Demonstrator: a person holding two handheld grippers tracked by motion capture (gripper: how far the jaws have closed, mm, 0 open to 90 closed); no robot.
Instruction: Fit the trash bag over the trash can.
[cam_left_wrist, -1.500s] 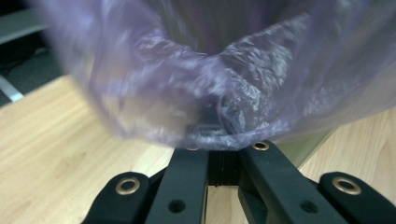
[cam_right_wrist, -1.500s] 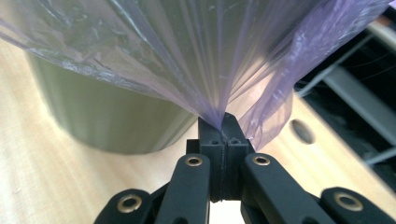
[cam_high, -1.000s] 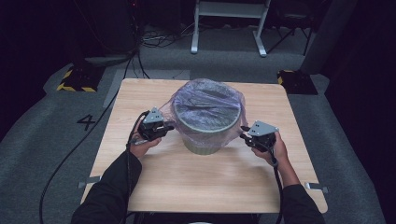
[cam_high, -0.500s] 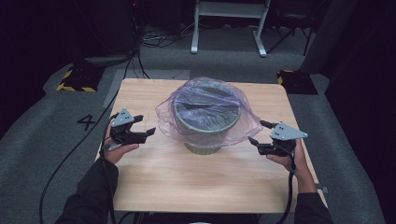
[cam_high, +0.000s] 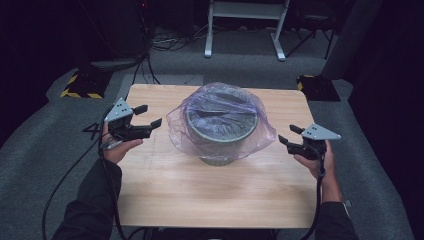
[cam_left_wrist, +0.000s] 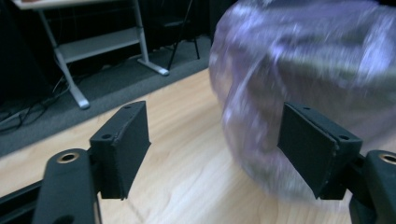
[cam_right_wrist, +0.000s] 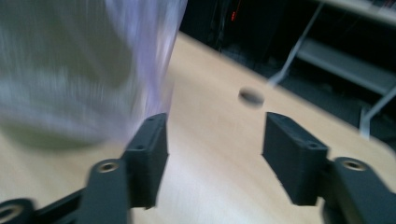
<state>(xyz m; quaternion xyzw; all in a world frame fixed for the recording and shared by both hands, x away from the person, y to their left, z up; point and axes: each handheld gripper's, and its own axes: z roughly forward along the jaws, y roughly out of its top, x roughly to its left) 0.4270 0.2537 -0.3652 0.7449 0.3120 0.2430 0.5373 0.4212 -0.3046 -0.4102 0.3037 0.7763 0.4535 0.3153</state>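
- wooden table (cam_high: 210, 200), light top, grey floor around it
- clear plastic bag (cam_high: 220, 117) draped over grey round bin (cam_high: 220, 135), bin upright at table centre
- left gripper (cam_high: 145, 116) just beside bag's left edge, raised, jaws apart, nothing between them; they opened, then closed slightly
- right gripper (cam_high: 289, 135) beside bag's right edge, not touching, jaws apart and empty, just been closing partway
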